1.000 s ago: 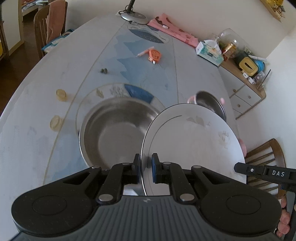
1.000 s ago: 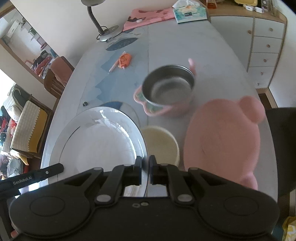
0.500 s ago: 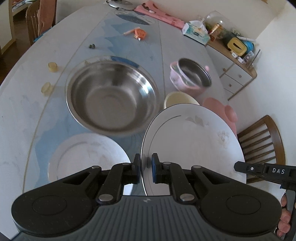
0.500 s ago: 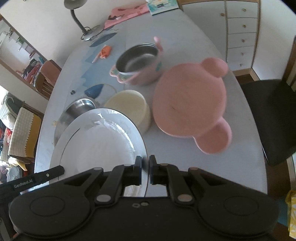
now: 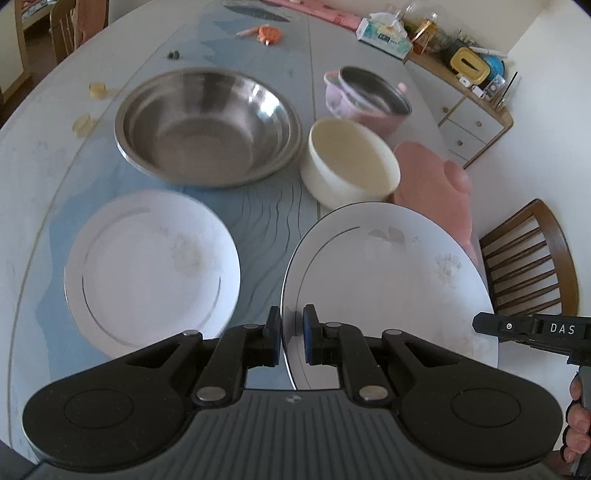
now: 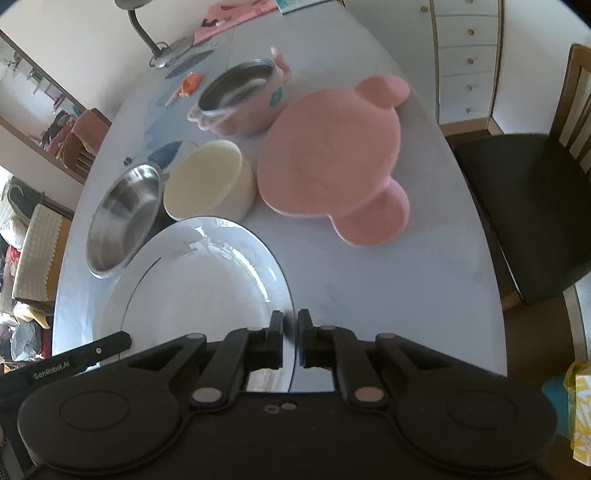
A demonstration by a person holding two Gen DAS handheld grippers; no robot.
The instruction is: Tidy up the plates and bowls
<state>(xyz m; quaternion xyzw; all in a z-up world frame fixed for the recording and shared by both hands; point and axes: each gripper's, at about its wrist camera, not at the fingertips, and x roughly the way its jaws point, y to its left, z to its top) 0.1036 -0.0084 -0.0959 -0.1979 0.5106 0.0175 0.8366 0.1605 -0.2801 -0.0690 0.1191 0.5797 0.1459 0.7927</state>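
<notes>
Both grippers hold one white plate with a thin dark ring [image 5: 388,280] by opposite rims, above the table. My left gripper [image 5: 291,332] is shut on its left rim. My right gripper [image 6: 290,334] is shut on the right rim of this plate [image 6: 207,284]. A second white plate [image 5: 151,266] lies flat on the table to the left. Beyond stand a large steel bowl [image 5: 207,122], a cream bowl [image 5: 351,162], a pink steel-lined pot [image 5: 369,99] and a pink bear-shaped plate [image 6: 332,155].
The round table [image 6: 388,295] has a glass top with a blue pattern. A dark-seated wooden chair [image 6: 528,206] stands at its right. A white drawer cabinet [image 6: 465,55], a tissue box [image 5: 384,35], an orange object [image 5: 267,33] and a desk lamp [image 6: 147,33] lie further off.
Both views have pulled back and tilted down with the held plate. The second white plate, cream bowl and pink bear plate have come fully into the left view. Both grips are unchanged.
</notes>
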